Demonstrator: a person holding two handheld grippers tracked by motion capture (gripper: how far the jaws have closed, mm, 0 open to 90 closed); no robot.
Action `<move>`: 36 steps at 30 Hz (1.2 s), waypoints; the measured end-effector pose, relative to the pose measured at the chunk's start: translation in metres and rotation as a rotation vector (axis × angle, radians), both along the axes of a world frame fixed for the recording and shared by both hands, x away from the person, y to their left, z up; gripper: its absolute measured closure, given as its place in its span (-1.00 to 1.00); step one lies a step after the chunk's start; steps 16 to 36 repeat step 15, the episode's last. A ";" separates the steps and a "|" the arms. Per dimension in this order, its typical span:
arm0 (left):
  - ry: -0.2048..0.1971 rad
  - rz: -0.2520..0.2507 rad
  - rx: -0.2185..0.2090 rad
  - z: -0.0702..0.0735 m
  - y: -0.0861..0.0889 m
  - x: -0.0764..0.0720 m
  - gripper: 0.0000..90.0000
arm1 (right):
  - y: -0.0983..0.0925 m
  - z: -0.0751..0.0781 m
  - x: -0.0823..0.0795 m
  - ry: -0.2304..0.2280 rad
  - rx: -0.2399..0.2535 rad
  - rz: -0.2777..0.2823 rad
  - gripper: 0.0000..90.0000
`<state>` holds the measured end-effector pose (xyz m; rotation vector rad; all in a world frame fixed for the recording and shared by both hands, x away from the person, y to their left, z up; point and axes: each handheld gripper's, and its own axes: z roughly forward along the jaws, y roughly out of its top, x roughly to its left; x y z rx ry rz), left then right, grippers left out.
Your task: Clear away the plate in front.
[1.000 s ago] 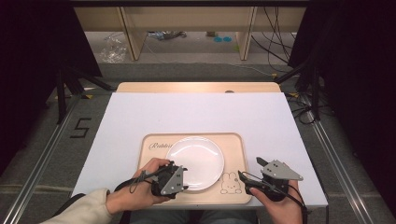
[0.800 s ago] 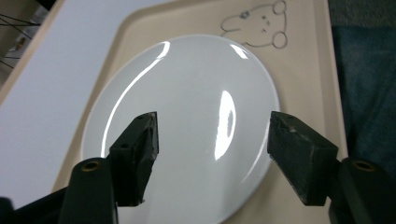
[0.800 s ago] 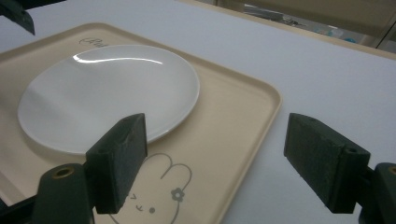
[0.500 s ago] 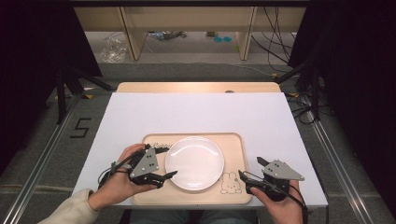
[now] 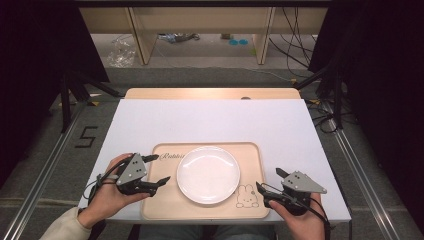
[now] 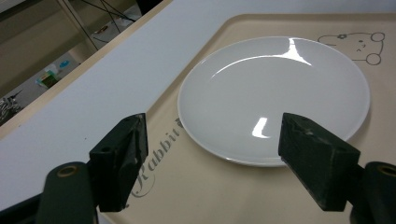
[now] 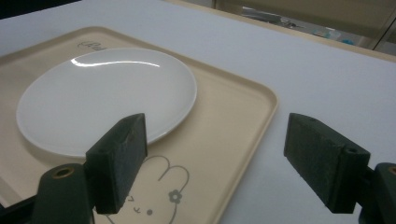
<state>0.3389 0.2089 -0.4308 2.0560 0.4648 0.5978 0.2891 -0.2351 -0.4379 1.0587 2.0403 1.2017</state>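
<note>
A plain white plate sits on a beige tray (rabbit drawing, script lettering) over a white table.

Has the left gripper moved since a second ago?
Yes. The left gripper has slid left, from over the plate's near-left rim to the tray's left edge, its jaws just opened and empty.

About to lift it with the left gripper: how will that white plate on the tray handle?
The white plate looks glazed and glossy, so probably slippery between pads. It seems rigid and likely breakable. Its low rim lies nearly flat on the tray, so pinching the edge may be awkward.
</note>
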 end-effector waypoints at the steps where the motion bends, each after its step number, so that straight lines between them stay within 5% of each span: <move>1: 0.009 0.009 -0.006 0.000 0.001 0.000 -0.46 | 0.000 0.000 -0.001 0.011 0.006 -0.001 -0.50; 9: 0.022 0.059 -0.046 -0.002 0.008 0.005 -0.49 | -0.001 0.000 -0.001 -0.005 0.018 -0.001 -0.50; 14: -0.002 0.059 -0.030 -0.001 0.008 0.006 -0.53 | -0.002 0.001 -0.001 -0.019 0.010 0.001 -0.50; 36: 0.005 0.065 -0.037 -0.002 0.007 0.005 -0.53 | -0.002 0.001 -0.001 -0.019 0.010 0.001 -0.50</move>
